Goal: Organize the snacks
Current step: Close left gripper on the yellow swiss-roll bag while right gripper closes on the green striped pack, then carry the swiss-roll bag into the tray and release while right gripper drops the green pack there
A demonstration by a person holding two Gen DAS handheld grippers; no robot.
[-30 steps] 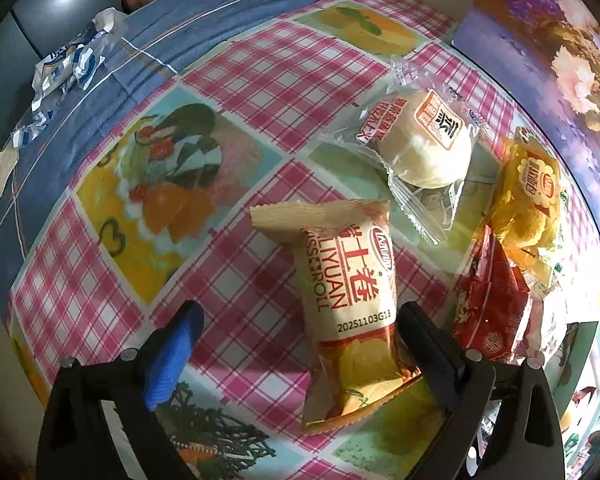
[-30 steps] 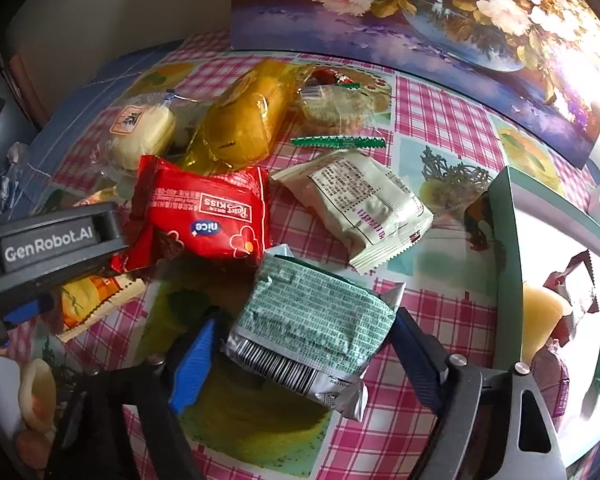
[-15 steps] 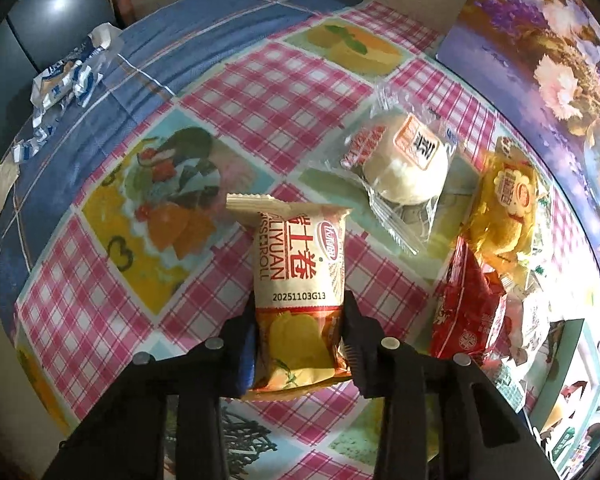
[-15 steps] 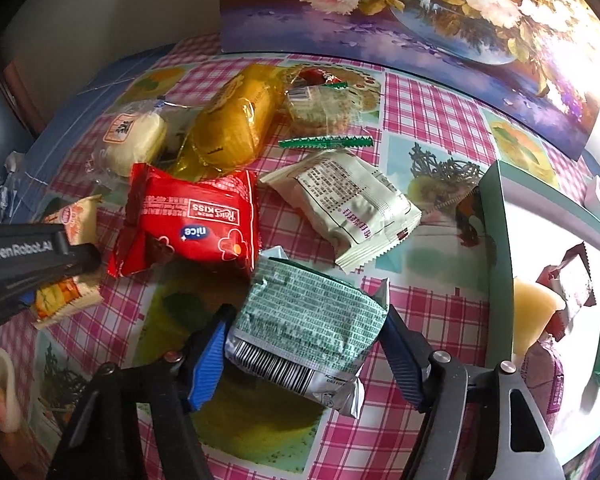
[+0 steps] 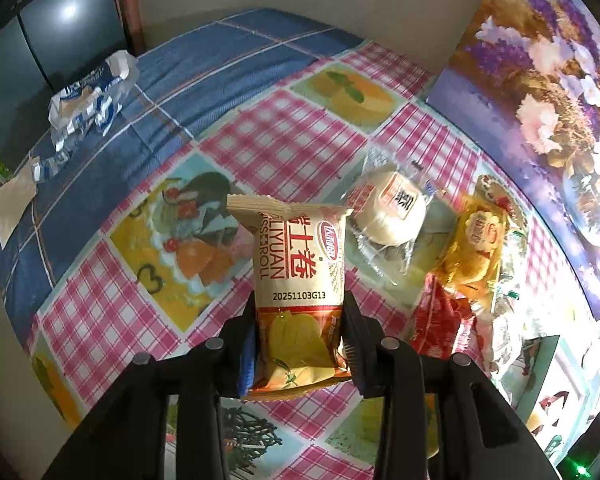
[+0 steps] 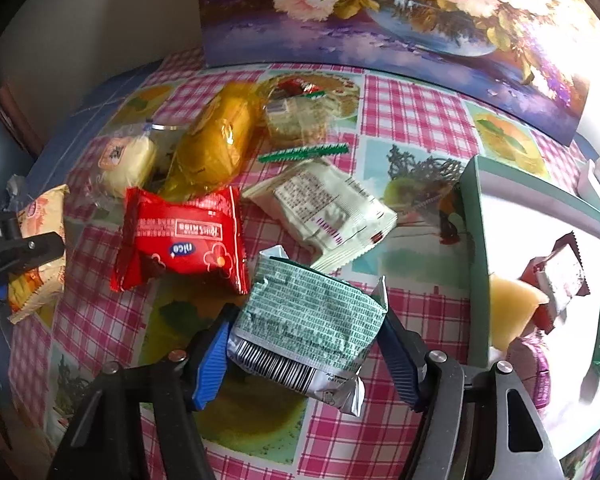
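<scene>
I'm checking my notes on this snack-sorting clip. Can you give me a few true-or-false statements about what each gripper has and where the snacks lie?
1. The left gripper is shut on the beige roll packet. True.
2. The green packet lies inside the box. False: it sits between the pads of the right gripper, outside the box.
3. The red packet lies on the checked tablecloth. True.
4. The box is empty. False: several snacks are already in it.
5. The round white bun is held by a gripper. False: it lies on the cloth, beyond the beige roll packet.
</scene>
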